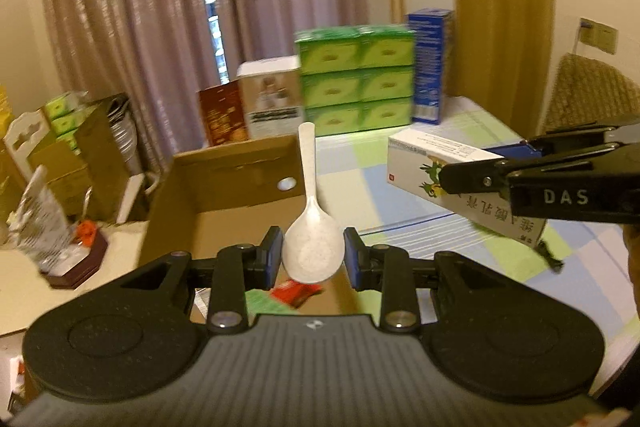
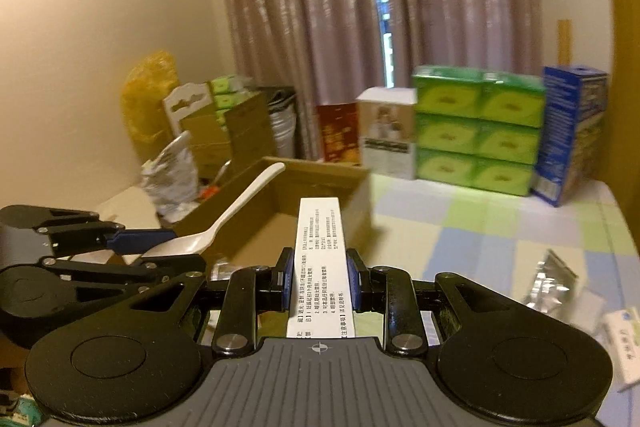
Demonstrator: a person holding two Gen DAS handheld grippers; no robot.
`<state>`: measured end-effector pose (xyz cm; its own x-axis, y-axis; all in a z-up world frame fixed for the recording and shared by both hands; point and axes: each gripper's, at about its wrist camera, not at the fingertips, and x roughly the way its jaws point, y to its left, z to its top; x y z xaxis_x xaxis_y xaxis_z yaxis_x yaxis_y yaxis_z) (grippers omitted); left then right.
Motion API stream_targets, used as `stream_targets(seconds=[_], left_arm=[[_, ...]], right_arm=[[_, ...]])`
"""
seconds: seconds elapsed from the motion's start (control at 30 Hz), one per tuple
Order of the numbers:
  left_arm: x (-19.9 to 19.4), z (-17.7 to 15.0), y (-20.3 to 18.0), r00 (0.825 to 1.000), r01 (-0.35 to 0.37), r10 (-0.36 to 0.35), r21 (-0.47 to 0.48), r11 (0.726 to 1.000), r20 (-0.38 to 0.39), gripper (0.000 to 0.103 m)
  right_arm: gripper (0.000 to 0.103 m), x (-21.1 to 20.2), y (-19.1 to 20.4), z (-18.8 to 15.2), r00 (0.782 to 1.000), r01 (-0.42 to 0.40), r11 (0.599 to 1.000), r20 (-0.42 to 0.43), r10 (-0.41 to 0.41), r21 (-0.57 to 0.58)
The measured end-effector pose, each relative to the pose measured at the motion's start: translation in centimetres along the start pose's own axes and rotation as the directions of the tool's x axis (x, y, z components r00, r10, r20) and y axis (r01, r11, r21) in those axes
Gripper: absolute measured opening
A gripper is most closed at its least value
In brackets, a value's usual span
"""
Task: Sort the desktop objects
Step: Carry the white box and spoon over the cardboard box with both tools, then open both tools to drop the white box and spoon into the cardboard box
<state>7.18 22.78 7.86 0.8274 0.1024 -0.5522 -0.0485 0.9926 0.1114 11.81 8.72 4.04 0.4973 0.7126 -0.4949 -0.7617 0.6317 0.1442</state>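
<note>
While both of your tools hang above the checked surface (image 1: 400, 187) with something pinched in each, the relation that matters is how each load sits against the open cardboard box (image 1: 224, 195) at the surface's left edge. Your left tool (image 1: 313, 255) is clamped on the bowl of the white spoon (image 1: 310, 227), whose handle runs straight away from you along the tool's line and points at the box's far wall. In that view the box lies directly ahead and below, so the left hand looks the nearer of the two and seems to need only a short carry forward.

Your right tool (image 2: 319, 283) is pressed tight on the narrow sides of the white medicine box (image 2: 322, 267), its long axis also running forward along the fingers, its far end aimed at the box's near right corner. From there the cardboard box lies ahead and slightly left, so I judge you will have to swing leftward, close to the left tool (image 2: 156, 247) and the spoon (image 2: 224, 223) beside it; mind the two loads do not collide.

Other items remain at the right edge: a foil blister pack (image 2: 554, 283) and a small carton (image 2: 624, 343)
</note>
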Motion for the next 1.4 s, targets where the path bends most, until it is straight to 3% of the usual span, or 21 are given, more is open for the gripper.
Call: stream_targets(seconds=[0.43,0.8,1.03,1.3,1.4], left_arm=[[1.4,-1.9,7.1,0.996,-0.064,0.061,-0.056,0.996,-0.068,0.027],[4.5,-2.5,9.6,0.993,-0.05,0.04,-0.085,0.995,-0.113,0.027],[7.7,-3.1,11.2,0.989,-0.01,-0.01,-0.139,0.99,-0.145,0.028],[8.6,-3.9,11.9,0.989,-0.029,0.004,-0.166,0.986,-0.147,0.028],[8.5,-4.1,12.1,0.989,-0.033,0.009,-0.164,0.986,-0.144,0.036]], right_arm=[[0.023,4.9,4.2,0.2,0.997,-0.053,0.998,-0.054,0.051,-0.038],[0.023,8.4,4.5,0.5,0.995,-0.06,0.997,-0.083,0.057,-0.044],[0.023,10.8,3.8,1.0,0.994,-0.055,0.998,-0.097,0.052,-0.028],[0.023,12.5,3.6,0.7,0.991,-0.063,0.998,-0.115,0.061,-0.015],[0.023,13.1,3.7,0.5,0.99,-0.067,0.998,-0.122,0.065,-0.01]])
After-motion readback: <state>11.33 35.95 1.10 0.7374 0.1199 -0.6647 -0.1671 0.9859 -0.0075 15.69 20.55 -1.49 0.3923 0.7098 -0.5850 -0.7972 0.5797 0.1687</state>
